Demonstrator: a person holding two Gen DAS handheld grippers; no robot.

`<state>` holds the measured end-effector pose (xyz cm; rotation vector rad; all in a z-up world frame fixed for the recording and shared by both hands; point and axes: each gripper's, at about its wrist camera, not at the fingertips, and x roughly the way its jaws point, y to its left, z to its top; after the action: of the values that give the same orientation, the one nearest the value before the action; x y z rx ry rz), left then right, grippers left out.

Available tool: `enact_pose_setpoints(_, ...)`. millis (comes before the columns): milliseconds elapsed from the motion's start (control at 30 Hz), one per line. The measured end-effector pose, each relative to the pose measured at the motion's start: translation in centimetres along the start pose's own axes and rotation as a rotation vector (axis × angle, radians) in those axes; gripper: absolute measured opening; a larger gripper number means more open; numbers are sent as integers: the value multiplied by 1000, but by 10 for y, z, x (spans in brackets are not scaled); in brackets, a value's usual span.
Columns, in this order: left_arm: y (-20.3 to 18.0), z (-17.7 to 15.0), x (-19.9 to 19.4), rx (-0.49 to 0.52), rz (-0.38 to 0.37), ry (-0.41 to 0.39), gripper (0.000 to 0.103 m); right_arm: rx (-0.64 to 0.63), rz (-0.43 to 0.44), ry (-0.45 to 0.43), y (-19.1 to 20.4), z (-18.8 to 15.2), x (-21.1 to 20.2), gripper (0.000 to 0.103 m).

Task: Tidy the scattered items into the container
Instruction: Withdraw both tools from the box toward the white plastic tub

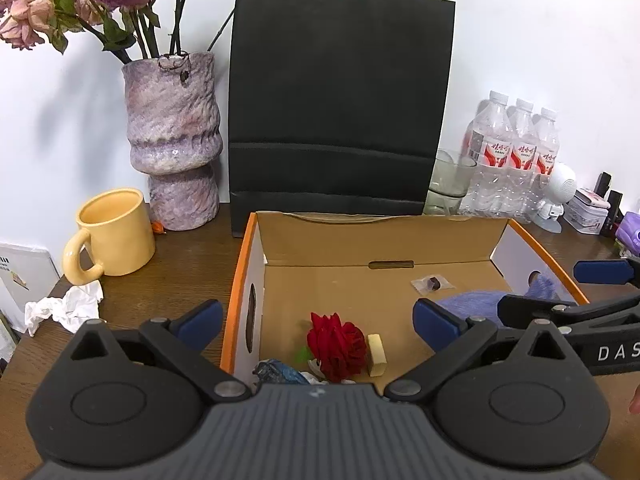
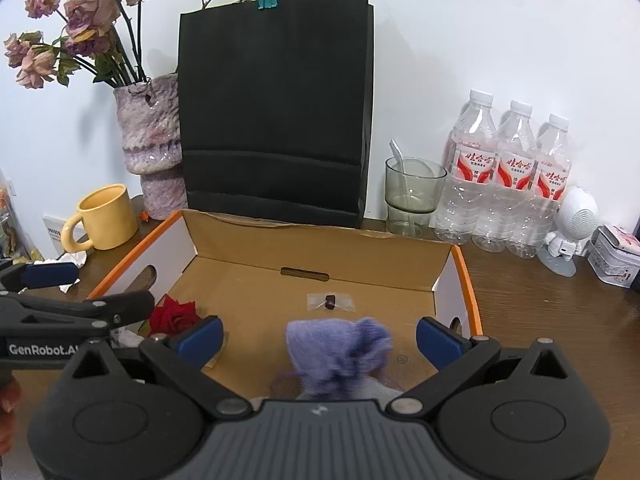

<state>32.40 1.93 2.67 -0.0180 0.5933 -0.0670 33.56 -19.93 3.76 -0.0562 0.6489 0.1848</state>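
Note:
An open cardboard box with orange edges [image 1: 244,264] [image 2: 466,276] sits on the wooden table. Inside lie a red rose [image 1: 338,344] [image 2: 174,316], a pale yellow eraser [image 1: 377,354], a crumpled blue wrapper [image 1: 276,372], a small clear packet with a dark bit [image 1: 430,283] [image 2: 331,302] and a purple fuzzy item [image 1: 472,304] [image 2: 340,350]. My left gripper [image 1: 318,322] is open and empty above the box's near left part. My right gripper [image 2: 320,338] is open, with the purple item lying blurred between its fingers, not gripped.
A yellow mug [image 1: 114,234] [image 2: 106,218], crumpled white tissue [image 1: 66,306], a purple vase of dried roses [image 1: 174,140], a black paper bag [image 1: 340,108], a glass cup [image 2: 412,196], water bottles [image 2: 508,176], a small white figure [image 2: 568,228] and a tin [image 2: 616,256] surround the box.

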Motion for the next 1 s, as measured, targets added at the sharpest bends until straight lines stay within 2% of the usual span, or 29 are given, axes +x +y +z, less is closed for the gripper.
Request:
enact_pose_setpoints(633, -1, -4, -54, 5, 3, -37, 103, -2, -12, -43, -1, -7, -53, 103)
enact_pose_setpoints(1000, 7, -31, -86, 0, 1, -27, 103, 9, -42, -39, -15, -37, -87, 103)
